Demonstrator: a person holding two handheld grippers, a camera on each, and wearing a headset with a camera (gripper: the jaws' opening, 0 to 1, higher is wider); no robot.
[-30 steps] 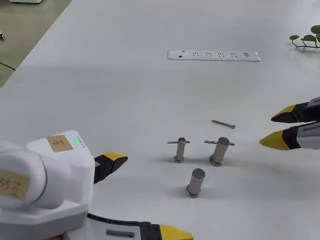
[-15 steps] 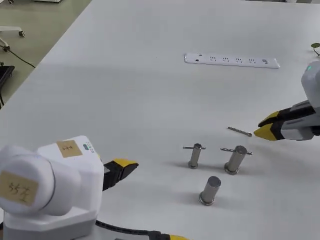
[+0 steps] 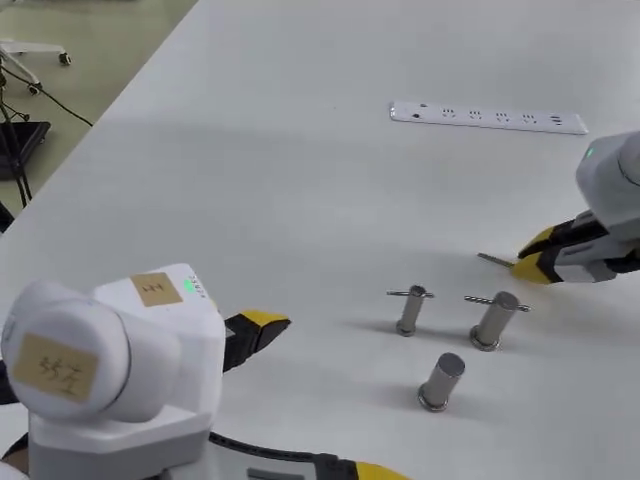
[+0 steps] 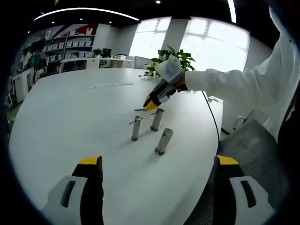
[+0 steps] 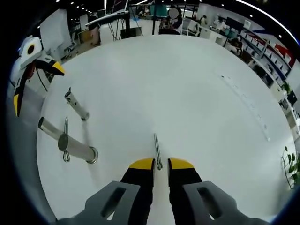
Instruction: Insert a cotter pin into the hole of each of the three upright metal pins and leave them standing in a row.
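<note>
— Since before, my right gripper has reached the loose cotter pin on the tabletop.
— Clamped?
— Head view hides that; its own view shows a narrow slit, pin's end inside. Left gripper gapes wide.

Bright, even indoor light throughout. Smooth white tabletop uniformly lit, faint sheen only. Three upright silver metal pins cast soft, pale shadows toward left in head view. Tall windows blown out in left gripper view; curved ceiling light strip glows above. Both gripper views strongly fisheye-bent at edges; head view slightly soft, low detail.
</note>
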